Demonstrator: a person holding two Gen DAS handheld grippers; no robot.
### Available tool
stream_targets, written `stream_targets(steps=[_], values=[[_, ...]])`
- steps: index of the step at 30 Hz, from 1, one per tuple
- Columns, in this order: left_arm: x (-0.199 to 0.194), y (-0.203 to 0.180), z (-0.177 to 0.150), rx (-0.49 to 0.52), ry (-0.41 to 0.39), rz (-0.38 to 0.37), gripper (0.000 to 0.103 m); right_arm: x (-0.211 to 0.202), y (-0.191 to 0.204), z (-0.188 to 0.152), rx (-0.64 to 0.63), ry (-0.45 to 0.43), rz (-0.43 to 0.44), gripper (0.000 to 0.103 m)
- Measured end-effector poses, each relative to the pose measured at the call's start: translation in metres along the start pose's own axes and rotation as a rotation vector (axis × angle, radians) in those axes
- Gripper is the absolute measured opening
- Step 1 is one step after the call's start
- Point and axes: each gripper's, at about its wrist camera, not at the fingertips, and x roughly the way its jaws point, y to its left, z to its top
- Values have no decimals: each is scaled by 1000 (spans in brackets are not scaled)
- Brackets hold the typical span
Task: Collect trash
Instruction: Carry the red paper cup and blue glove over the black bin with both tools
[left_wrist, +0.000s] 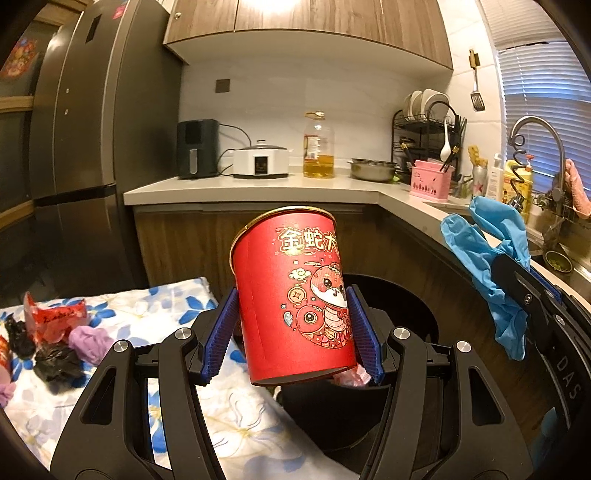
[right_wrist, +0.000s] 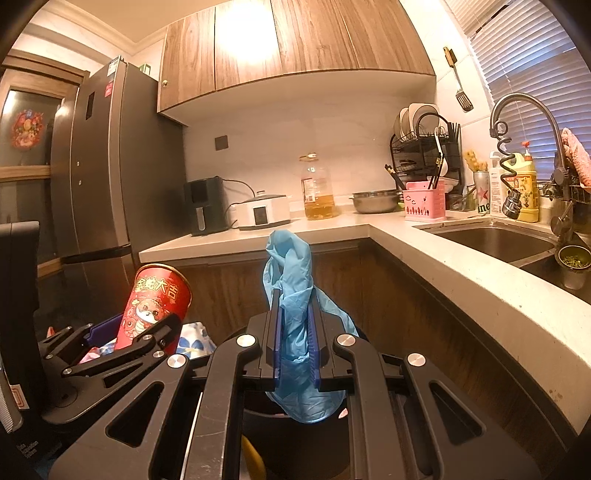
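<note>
One red paper cup (left_wrist: 295, 295), one blue glove (right_wrist: 295, 314), two black crumpled bags (left_wrist: 55, 363), one oil bottle (left_wrist: 318, 147).

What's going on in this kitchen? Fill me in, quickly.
A person is collecting trash with a hand-held claw in each hand. The left claw grips a red paper cup, tilted, above the black bin. The right claw is clamped on a crumpled blue glove, also over the bin. More trash, a red wrapper and black scraps, lies on the floral cloth to the left.
</note>
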Motion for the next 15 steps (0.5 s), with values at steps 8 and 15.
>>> stream_targets(steps=[8,15], values=[[17,-6,3,8,-11,-32,58,14,-6,1,3,-2,-1,13],[31,-9,3,17,-11,-60,59,23,-9,2,8,1,6,13]])
